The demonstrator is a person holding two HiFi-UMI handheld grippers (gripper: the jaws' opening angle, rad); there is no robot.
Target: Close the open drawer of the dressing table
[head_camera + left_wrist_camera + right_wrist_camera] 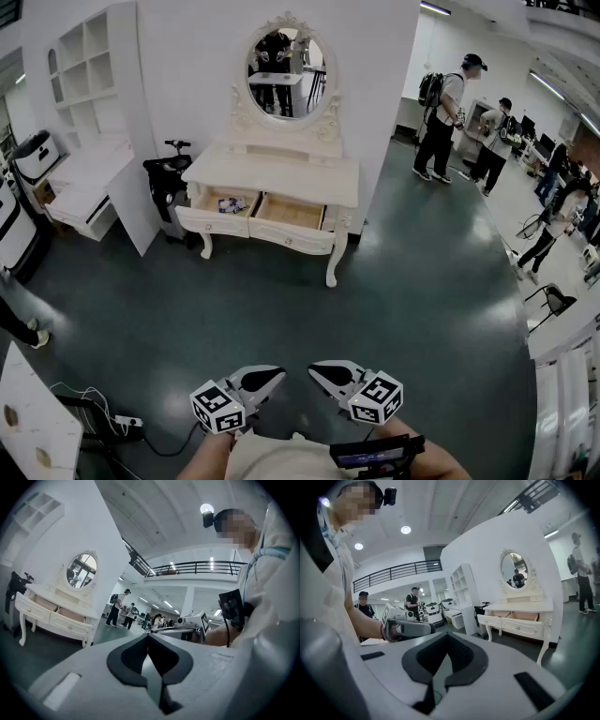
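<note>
No legible txt, nos. or brand names anywhere. Marker cube (217, 408) on left gripper (278, 373) & marker cube (378, 397) on right gripper (314, 368) carry only b/w square patterns, no letters. Small screen (370, 457) near the person's body is too blurred to read; pkg (228, 204) in an open drawer (214, 223) has blue print, too small to make out.

In the left drawer (217, 223) of the dressing table (272, 169) the contents are too small to tell, and the head view's bottom edge cuts off the person's forearms (202, 461).
</note>
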